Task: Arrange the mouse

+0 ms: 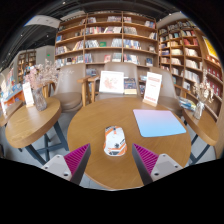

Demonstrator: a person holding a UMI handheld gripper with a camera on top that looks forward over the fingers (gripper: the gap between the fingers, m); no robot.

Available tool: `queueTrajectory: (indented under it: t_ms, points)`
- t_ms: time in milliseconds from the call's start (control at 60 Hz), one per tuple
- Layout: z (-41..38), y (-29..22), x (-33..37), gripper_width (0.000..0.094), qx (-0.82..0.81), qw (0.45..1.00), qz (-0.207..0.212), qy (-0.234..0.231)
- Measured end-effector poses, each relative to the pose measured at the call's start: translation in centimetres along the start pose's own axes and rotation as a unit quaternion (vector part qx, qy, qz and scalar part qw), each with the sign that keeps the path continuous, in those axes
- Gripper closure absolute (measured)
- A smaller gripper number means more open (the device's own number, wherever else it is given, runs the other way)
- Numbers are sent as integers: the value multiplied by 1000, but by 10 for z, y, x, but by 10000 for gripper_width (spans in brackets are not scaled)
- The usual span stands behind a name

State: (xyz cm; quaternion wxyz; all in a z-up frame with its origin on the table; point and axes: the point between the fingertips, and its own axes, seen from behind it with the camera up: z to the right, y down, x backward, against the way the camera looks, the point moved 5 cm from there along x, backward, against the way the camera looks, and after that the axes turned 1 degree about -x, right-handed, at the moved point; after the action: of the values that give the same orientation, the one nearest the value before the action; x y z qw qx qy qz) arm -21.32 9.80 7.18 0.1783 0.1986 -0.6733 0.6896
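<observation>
The mouse [115, 141] lies on the round wooden table [95, 125], a pale body with a reddish patch, its long axis running away from the camera. It sits just left of the light blue mouse pad [160, 122], near it but clearly off it. That placement is probably the reason for the task: the mouse seems meant to end up on the pad, so this looks like an early stage with the move not yet made.

The gripper [110, 157] is spread wide, its magenta pads [76, 157] well apart on either side of the mouse. The mouse rests on the table between the fingers and slightly ahead of the tips, with a clear gap on each side, so nothing is grasped or touched. The straight-on approach suits closing across the narrow sides of the mouse.

Beyond the mouse, upright display cards [112, 82] stand at the far rim of the table, and bookshelves [105, 40] fill the background.
</observation>
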Motion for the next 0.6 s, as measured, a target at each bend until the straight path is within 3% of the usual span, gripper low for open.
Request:
queueTrajectory:
  t_ms: [383, 600]
  points:
    - [2, 0, -93, 83, -4, 999, -40, 7]
    - [4, 1, -105, 84, -17, 999, -49, 4]
